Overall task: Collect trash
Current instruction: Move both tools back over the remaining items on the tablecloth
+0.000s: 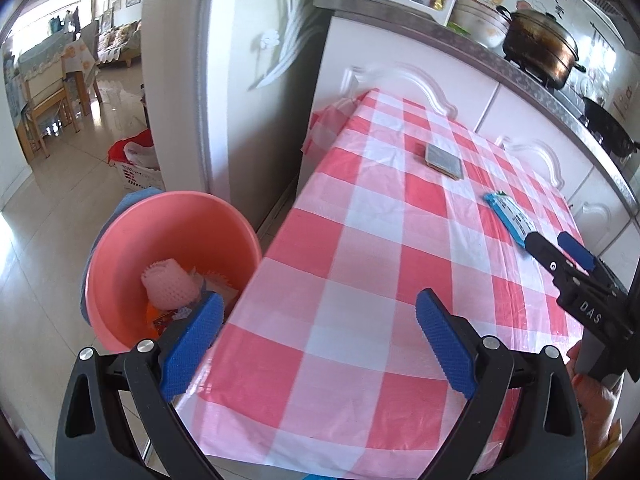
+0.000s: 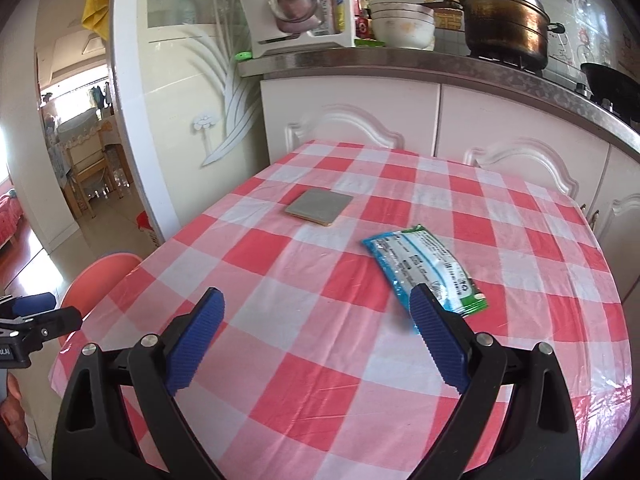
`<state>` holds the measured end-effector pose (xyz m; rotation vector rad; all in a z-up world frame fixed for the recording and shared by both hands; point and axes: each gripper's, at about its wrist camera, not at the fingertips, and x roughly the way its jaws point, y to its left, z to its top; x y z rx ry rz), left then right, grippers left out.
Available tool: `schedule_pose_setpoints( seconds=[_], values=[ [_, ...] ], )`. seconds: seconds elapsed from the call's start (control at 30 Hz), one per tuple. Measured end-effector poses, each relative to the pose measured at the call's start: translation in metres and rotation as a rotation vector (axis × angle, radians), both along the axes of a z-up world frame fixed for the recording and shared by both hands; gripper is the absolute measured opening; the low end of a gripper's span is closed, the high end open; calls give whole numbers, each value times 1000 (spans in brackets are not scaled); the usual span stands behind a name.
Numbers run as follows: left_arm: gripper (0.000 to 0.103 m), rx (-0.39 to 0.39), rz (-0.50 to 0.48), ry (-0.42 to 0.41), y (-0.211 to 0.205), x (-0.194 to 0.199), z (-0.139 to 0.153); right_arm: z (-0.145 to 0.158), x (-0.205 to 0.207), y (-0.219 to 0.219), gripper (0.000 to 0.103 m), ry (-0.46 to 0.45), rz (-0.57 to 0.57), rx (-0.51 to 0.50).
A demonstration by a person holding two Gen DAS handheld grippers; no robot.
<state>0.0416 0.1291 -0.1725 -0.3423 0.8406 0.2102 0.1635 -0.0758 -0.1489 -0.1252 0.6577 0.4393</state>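
Note:
A blue and white plastic wrapper (image 2: 424, 268) lies flat on the red-and-white checked table (image 2: 304, 364), just ahead of the right finger of my right gripper (image 2: 316, 300), which is open and holds nothing. In the left wrist view the same wrapper (image 1: 508, 216) lies at the table's right side with the right gripper (image 1: 550, 240) right behind it. My left gripper (image 1: 320, 308) is open and empty above the near left corner of the table (image 1: 360, 240). A pink bin (image 1: 172, 240) stands on the floor to the left, with foam netting and scraps inside.
A grey square pad (image 2: 320, 206) lies further back on the table. White cabinets (image 2: 352, 116) with a steel counter, a pot (image 2: 504, 20) and dishes stand behind. A doorway at the left opens to another room. The pink bin (image 2: 100, 276) sits beside the table's left edge.

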Motion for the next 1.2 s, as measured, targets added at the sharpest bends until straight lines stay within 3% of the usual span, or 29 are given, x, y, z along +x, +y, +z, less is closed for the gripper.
schedule_pose_setpoints(
  seconds=[0.8,1.2],
  values=[
    [96,37,-81,61,-44,28,-9,-8,32,-44,96,52,-93,22],
    [96,27,-99,78,-49,33,-14,-17,70,-70,98,150,-90,5]
  ],
)
